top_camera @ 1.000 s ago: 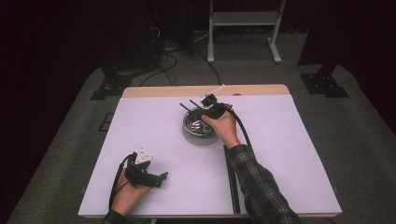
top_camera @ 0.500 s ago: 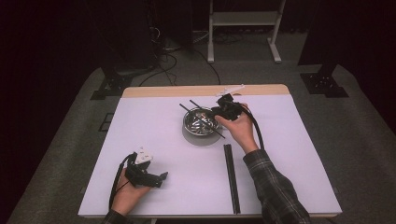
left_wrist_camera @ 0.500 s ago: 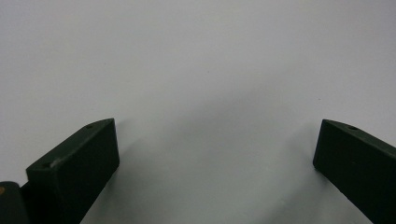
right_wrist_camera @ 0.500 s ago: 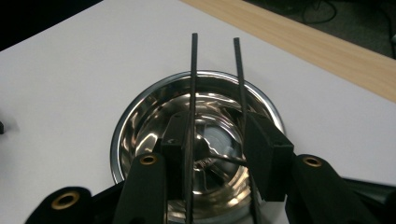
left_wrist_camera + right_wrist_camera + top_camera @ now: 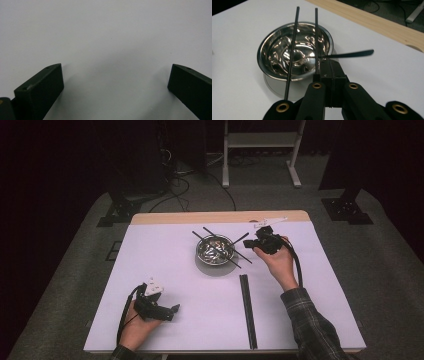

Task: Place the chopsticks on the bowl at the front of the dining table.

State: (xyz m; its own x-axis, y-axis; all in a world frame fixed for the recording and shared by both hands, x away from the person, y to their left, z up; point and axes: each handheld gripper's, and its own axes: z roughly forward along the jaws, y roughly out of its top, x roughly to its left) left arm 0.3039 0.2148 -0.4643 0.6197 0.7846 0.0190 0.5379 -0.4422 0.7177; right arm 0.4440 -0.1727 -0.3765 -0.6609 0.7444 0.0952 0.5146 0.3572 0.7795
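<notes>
A shiny steel bowl (image 5: 215, 251) (image 5: 294, 57) stands mid-table on a grey round mat. Two black chopsticks (image 5: 222, 250) (image 5: 292, 47) lie across its rim, and a spoon (image 5: 352, 53) rests inside with its handle sticking out past the rim. My right gripper (image 5: 256, 243) (image 5: 331, 71) sits just right of the bowl, pointing at it, jaws shut tight together; one chopstick's near end lies right beside the jaw tips. Near the front left, my left gripper (image 5: 170, 310) (image 5: 115, 82) lies low over bare table, jaws wide apart around nothing.
A long black bar (image 5: 247, 310) lies on the white table (image 5: 165, 255), running from in front of the bowl to the front edge, between my hands. A wooden strip (image 5: 220, 216) edges the table's far side. Cables and stand legs sit on the floor beyond.
My right gripper has drawn back from over the bowl to its right side. The chopsticks and spoon stay on the bowl. The left gripper has not moved.
</notes>
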